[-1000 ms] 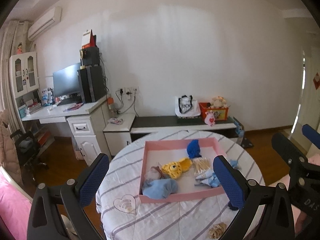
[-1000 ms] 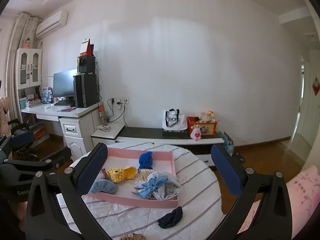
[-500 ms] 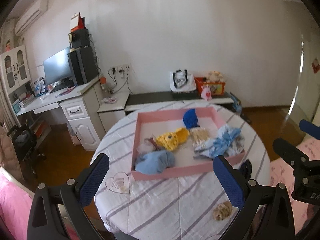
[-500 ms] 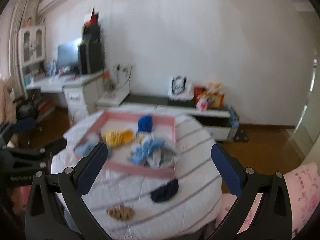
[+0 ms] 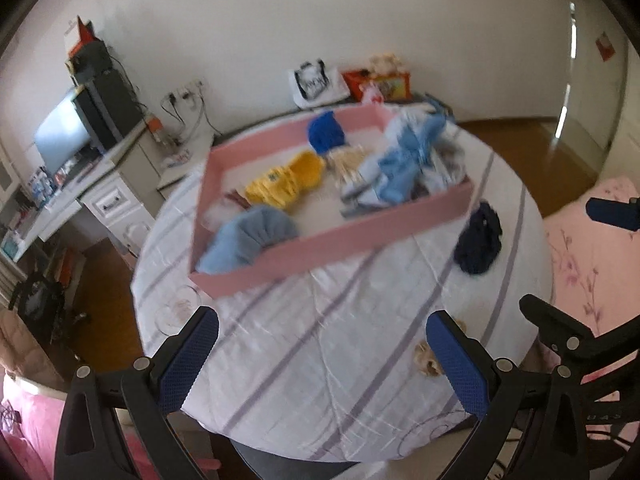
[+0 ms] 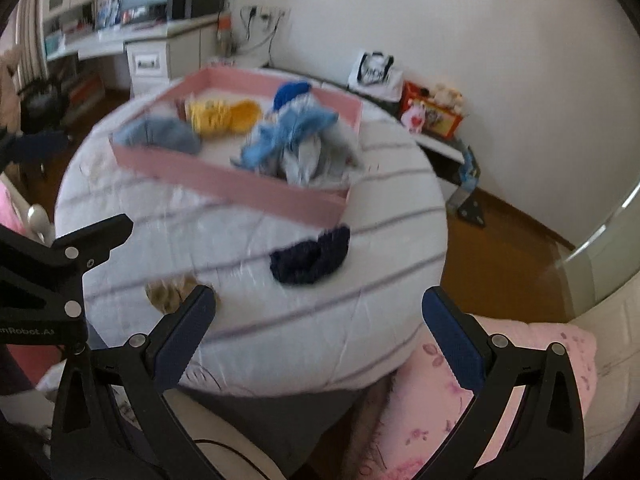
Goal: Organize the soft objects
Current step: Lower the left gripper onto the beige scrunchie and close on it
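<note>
A pink tray (image 5: pixel 328 242) (image 6: pixel 240 184) on the round striped table (image 5: pixel 340 344) holds several soft items: a pale blue one (image 5: pixel 256 236), a yellow one (image 5: pixel 286 184), a royal blue one (image 5: pixel 326 134) and a blue-and-grey heap (image 5: pixel 408 164) (image 6: pixel 296 140). A navy soft item (image 5: pixel 478 238) (image 6: pixel 310 256) lies on the cloth right of the tray. A tan item (image 5: pixel 428 360) (image 6: pixel 168 294) lies near the table's front edge. My left gripper (image 5: pixel 320 360) is open and empty above the front of the table. My right gripper (image 6: pixel 316 336) is open and empty, just short of the navy item.
A white desk with a monitor (image 5: pixel 64 136) stands at the left wall. A low cabinet carries a tote bag (image 5: pixel 316 82) and an orange toy box (image 5: pixel 384 80). Pink bedding (image 6: pixel 480 400) lies at the right. The wooden floor (image 6: pixel 500 248) surrounds the table.
Both grippers have tilted down and moved in over the table. The tray and the loose navy and tan items now appear larger and nearer. Both stay open.
</note>
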The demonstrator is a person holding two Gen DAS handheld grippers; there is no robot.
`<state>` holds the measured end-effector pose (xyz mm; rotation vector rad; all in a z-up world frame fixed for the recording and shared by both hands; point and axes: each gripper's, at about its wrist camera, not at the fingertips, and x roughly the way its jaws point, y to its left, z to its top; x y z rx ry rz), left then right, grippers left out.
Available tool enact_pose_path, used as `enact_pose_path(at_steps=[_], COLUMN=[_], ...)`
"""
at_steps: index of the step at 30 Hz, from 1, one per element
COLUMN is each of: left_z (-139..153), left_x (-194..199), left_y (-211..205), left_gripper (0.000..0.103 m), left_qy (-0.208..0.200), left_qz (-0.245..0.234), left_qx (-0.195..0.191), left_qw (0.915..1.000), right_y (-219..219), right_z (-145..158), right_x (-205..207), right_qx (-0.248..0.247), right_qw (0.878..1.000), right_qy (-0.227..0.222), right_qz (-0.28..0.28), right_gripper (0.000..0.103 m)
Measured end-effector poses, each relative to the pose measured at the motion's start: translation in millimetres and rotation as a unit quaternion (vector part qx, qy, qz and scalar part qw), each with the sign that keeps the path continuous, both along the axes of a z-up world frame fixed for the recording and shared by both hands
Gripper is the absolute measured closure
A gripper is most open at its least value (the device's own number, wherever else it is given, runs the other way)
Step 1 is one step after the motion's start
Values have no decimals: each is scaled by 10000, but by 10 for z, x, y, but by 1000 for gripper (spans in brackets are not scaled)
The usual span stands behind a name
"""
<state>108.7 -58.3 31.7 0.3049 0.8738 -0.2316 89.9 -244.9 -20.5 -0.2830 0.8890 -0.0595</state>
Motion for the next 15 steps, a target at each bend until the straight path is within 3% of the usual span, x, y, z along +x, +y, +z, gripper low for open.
enact_pose_path(at_steps=[10,15], left_z=[-553,-695], left_x=[329,469], left_y=[-194,-188], left_gripper=[0,0], left_qy=[944,1412], left_qz=[-315,-481], left_qx=[-5,-428], left_qw=[9950,9879], right_y=[-151,-246], right_z=[-205,-275], right_x=[-13,20], right_qx=[-279,-320], right_qw=[9991,9982], right_qy=[242,384], right_qz=[-213,-330], right_gripper=[0,0])
